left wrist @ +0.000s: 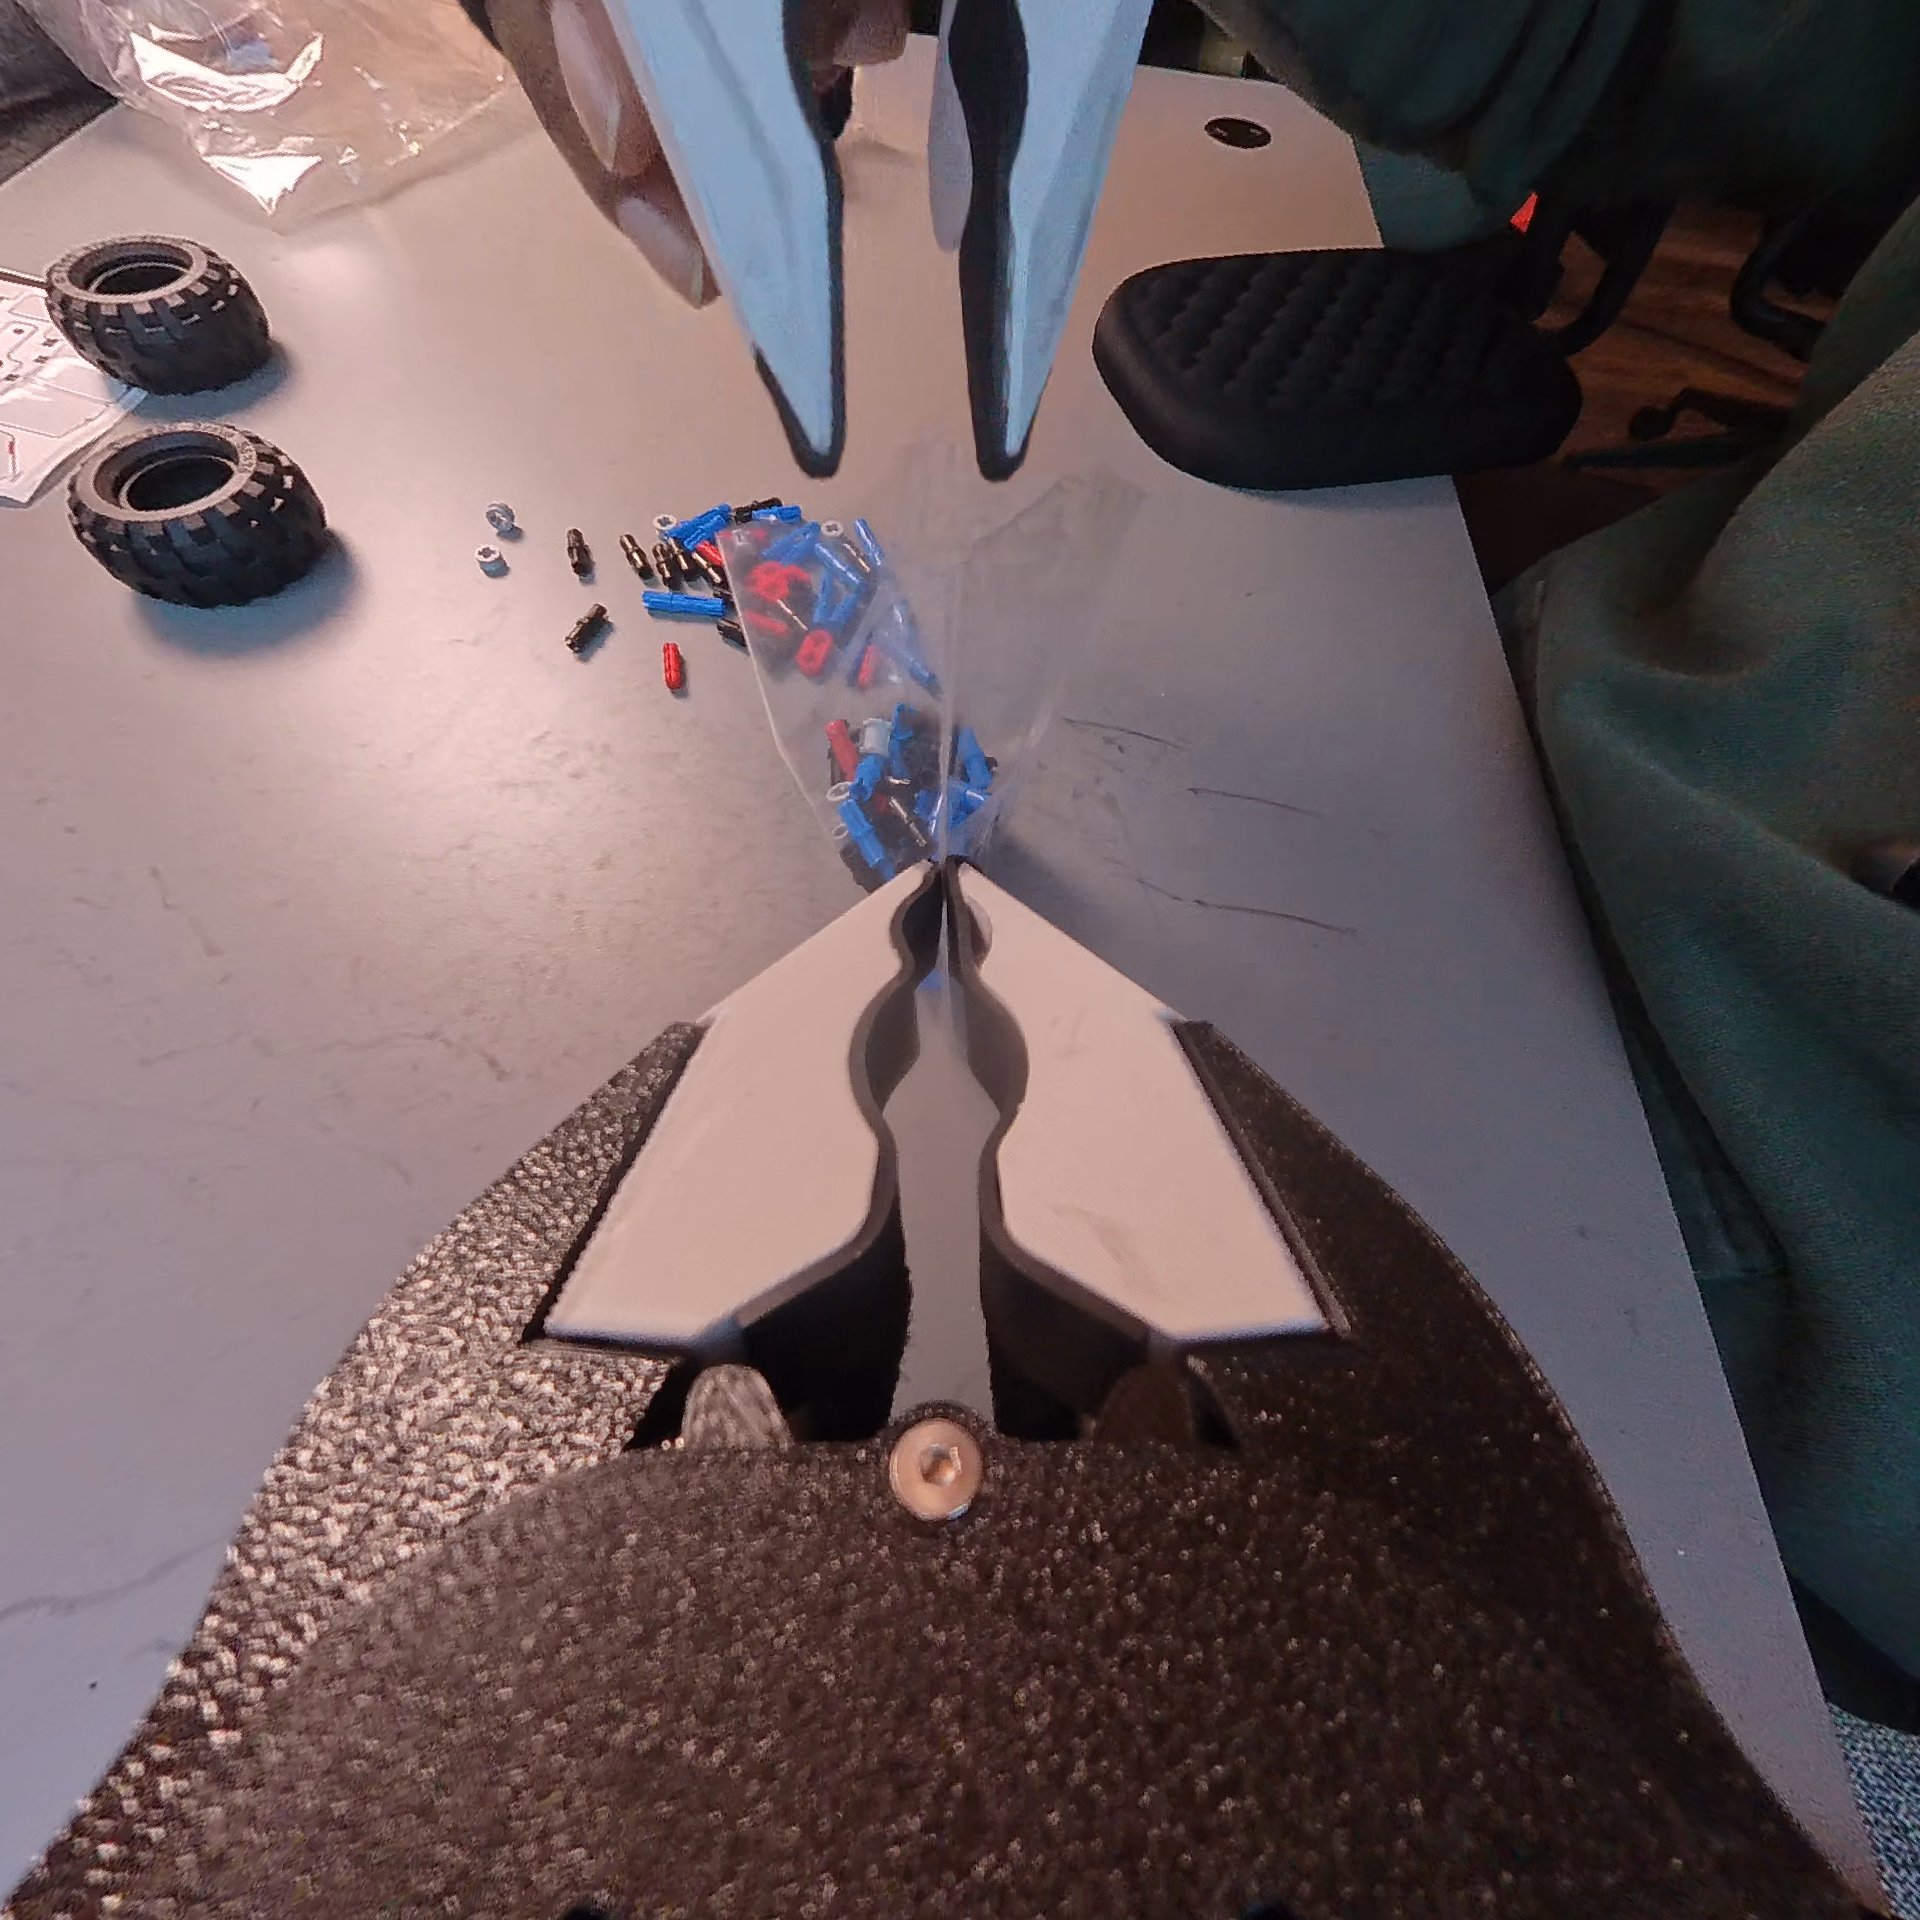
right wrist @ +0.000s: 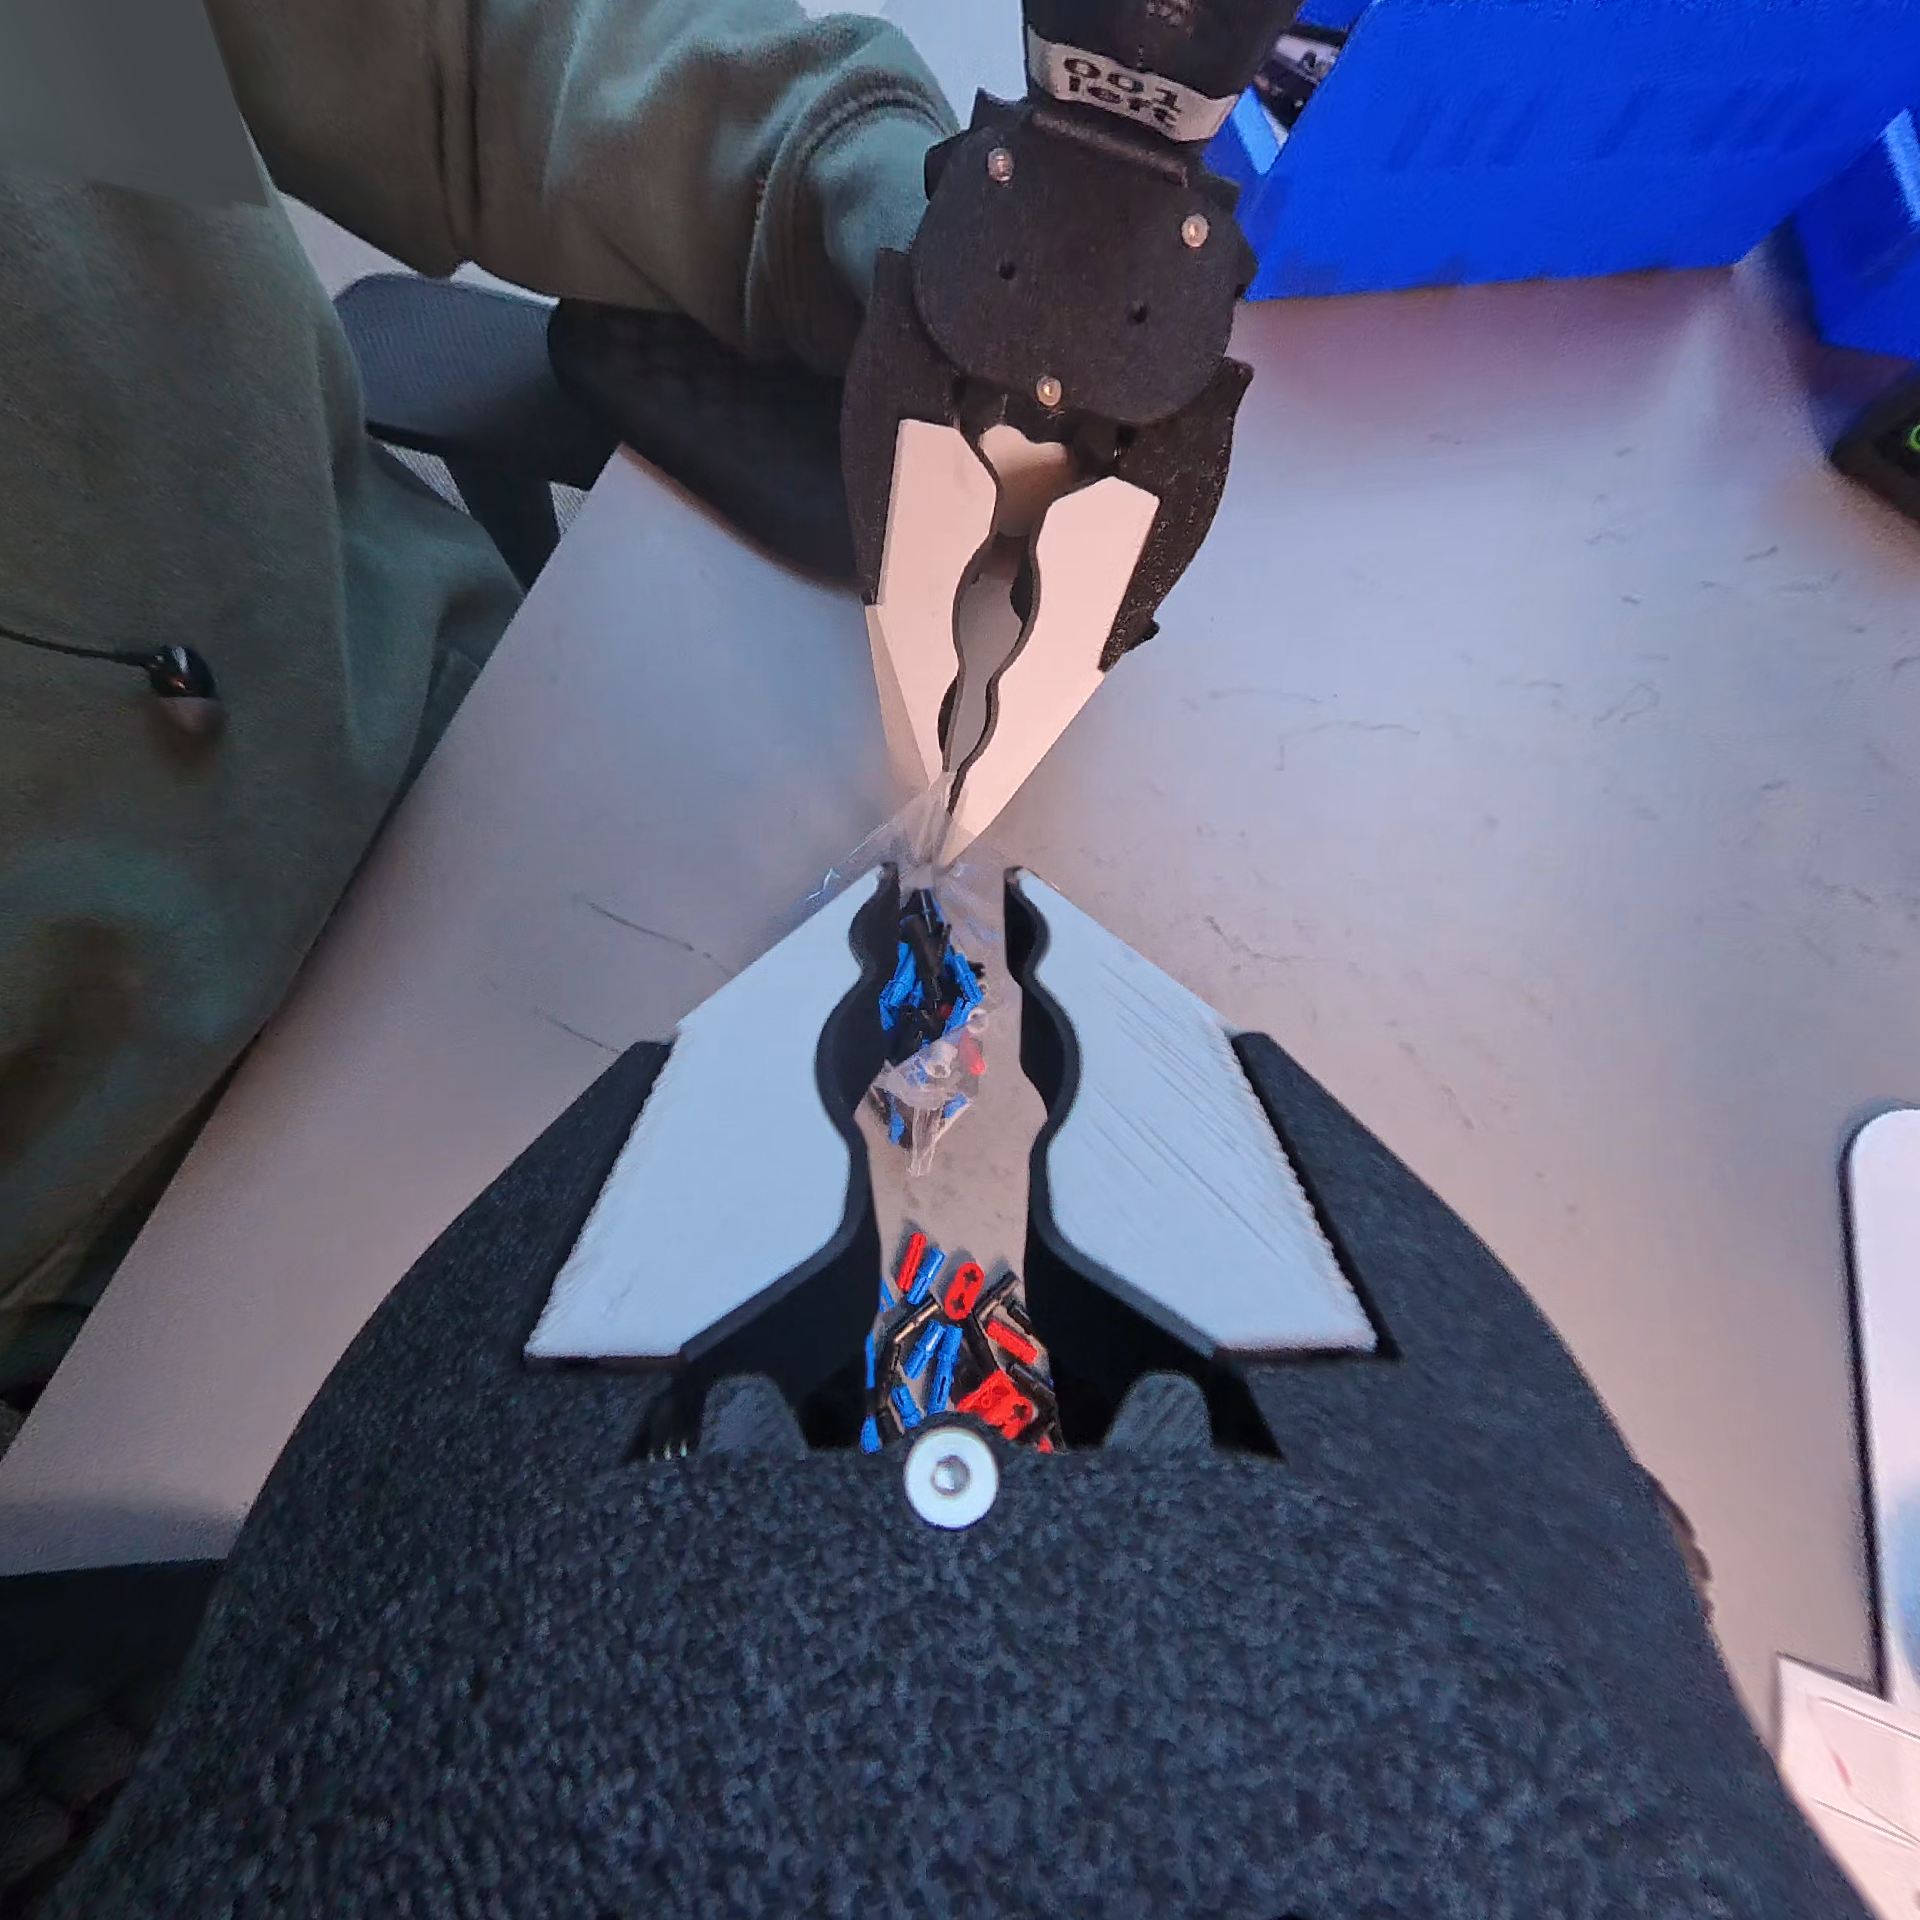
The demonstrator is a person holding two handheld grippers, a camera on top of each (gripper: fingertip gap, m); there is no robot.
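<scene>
Jaws of the left gripper (left wrist: 943, 883) are pinched together on one end of a small clear plastic bag (left wrist: 883, 717), which holds blue, red and black pins. The bag slopes from those tips down toward the grey table (left wrist: 364, 935), and its far end lies beside a scatter of loose pins (left wrist: 665, 582) on the surface. Two small grey rings (left wrist: 497, 535) sit just left of that scatter.

The right gripper (left wrist: 904, 462) hangs over the far end of the bag with its jaws apart, holding nothing; its tips are near the plastic, but whether they touch it cannot be told. In the right wrist view the bag (right wrist: 935, 997) shows between those parted fingers, with the left gripper (right wrist: 951, 790) clamped on its upper end.

Two black toy tyres (left wrist: 177, 416) rest well to the left, next to a printed sheet (left wrist: 42, 416), and crumpled clear wrapping (left wrist: 260, 104) lies at the far left corner. A black chair armrest (left wrist: 1320, 364) overlaps the table's right edge. A person's green sleeve (right wrist: 582, 156) reaches to the left gripper, and blue bins (right wrist: 1610, 135) stand at the back.
</scene>
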